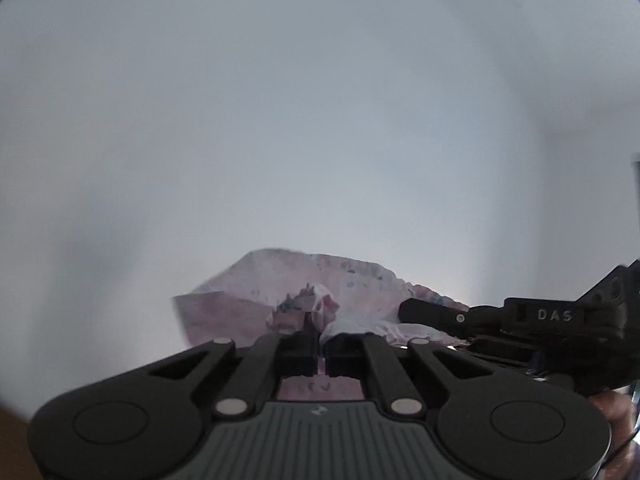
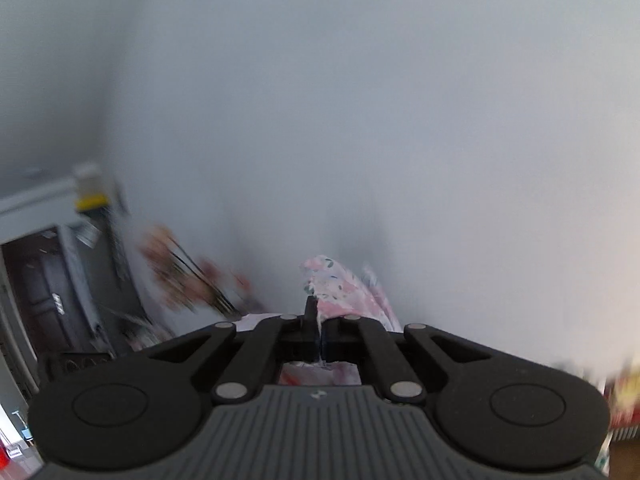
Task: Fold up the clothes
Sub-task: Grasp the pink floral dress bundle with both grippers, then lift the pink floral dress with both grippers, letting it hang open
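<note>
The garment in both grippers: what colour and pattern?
Pink and white garment with a small floral print, clearest in the right wrist view.

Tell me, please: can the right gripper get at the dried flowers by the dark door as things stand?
Probably not: the right gripper is shut on the pink floral garment, and the dried flowers stand off to its left.

In the left wrist view, the cloth [image 1: 320, 300] lay just beyond the left gripper [image 1: 321, 344], bunched between its fingers. The right gripper [image 1: 436, 314] reached in from the right, touching the cloth's right edge. In the right wrist view, the cloth [image 2: 344, 292] rose past the right gripper [image 2: 320, 332]; a door [image 2: 36, 292] stood far left, flowers [image 2: 180, 276] between.
</note>
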Tool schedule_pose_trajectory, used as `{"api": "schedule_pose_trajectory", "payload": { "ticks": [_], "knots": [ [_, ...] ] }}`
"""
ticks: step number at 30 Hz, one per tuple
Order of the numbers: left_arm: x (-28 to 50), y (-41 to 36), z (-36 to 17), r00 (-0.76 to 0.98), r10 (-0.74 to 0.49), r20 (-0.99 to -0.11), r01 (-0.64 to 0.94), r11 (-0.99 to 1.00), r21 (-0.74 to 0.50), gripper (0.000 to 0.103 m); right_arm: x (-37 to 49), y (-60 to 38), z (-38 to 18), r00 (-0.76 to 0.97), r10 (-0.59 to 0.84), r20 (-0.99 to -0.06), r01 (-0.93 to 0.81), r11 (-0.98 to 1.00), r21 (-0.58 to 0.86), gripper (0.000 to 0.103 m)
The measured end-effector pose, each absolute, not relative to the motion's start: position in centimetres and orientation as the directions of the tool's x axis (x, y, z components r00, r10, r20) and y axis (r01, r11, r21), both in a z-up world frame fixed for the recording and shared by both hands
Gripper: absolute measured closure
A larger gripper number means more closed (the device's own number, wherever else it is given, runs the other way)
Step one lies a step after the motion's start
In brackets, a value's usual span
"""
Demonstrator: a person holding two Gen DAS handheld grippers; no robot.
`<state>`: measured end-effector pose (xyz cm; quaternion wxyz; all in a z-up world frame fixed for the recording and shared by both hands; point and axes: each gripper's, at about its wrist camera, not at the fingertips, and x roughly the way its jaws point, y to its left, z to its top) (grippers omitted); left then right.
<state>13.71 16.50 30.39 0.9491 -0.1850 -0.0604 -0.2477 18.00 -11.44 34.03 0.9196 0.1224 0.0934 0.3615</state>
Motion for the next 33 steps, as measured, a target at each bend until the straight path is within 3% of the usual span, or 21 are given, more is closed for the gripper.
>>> {"api": "schedule_pose_trajectory", "payload": {
  "ticks": [3,7,10,16,19,22,24,25,27,29,31,33],
  "knots": [
    [6.0,14.7,35.0,0.842,-0.449,0.299,0.516,0.832,-0.203,0.101,9.6,-13.2,40.3,0.699,0.712,0.061,-0.705,0.674,0.221,0.103],
    [-1.7,13.1,38.6,0.786,-0.487,0.381,0.567,0.813,-0.130,0.100,0.5,-15.6,44.0,0.668,0.722,0.182,-0.744,0.649,0.156,0.103],
    [-6.4,12.0,40.3,0.756,-0.488,0.436,0.570,0.819,-0.072,0.099,-2.9,-16.8,45.6,0.676,0.706,0.209,-0.735,0.666,0.127,0.103],
    [-8.8,9.7,40.9,0.784,-0.480,0.393,0.525,0.851,-0.009,0.095,-7.1,-19.0,47.7,0.700,0.672,0.242,-0.707,0.700,0.103,0.103],
    [-6.7,9.0,40.5,0.830,-0.459,0.317,0.492,0.870,-0.028,0.095,-2.9,-19.5,46.2,0.751,0.642,0.153,-0.660,0.727,0.192,0.103],
    [-2.0,8.4,37.3,0.909,-0.382,0.170,0.398,0.915,-0.073,0.094,4.1,-18.9,41.7,0.797,0.604,0.002,-0.585,0.771,0.254,0.103],
    [2.3,8.2,33.0,0.954,-0.300,-0.016,0.299,0.952,-0.063,0.073,9.5,-17.7,36.7,0.816,0.556,-0.160,-0.508,0.821,0.262,0.101],
    [4.5,8.1,30.9,0.961,-0.253,-0.109,0.249,0.967,-0.051,0.048,12.3,-16.9,33.7,0.815,0.520,-0.255,-0.463,0.850,0.253,0.098],
    [7.2,7.6,24.9,0.941,-0.106,-0.321,0.128,0.991,0.048,0.049,16.6,-15.9,26.9,0.783,0.410,-0.467,-0.348,0.912,0.216,0.069],
    [7.2,7.5,19.2,0.881,-0.029,-0.473,0.098,0.988,0.122,0.052,18.2,-16.0,20.6,0.708,0.330,-0.625,-0.282,0.943,0.178,0.067],
    [4.7,6.9,15.8,0.832,-0.138,-0.538,0.218,0.972,0.087,0.048,16.6,-17.6,16.4,0.663,0.347,-0.664,-0.299,0.935,0.190,0.059],
    [2.3,6.0,12.8,0.782,-0.284,-0.556,0.347,0.938,0.009,0.041,12.7,-17.5,16.0,0.658,0.362,-0.660,-0.315,0.929,0.195,0.037]
  ]
}}
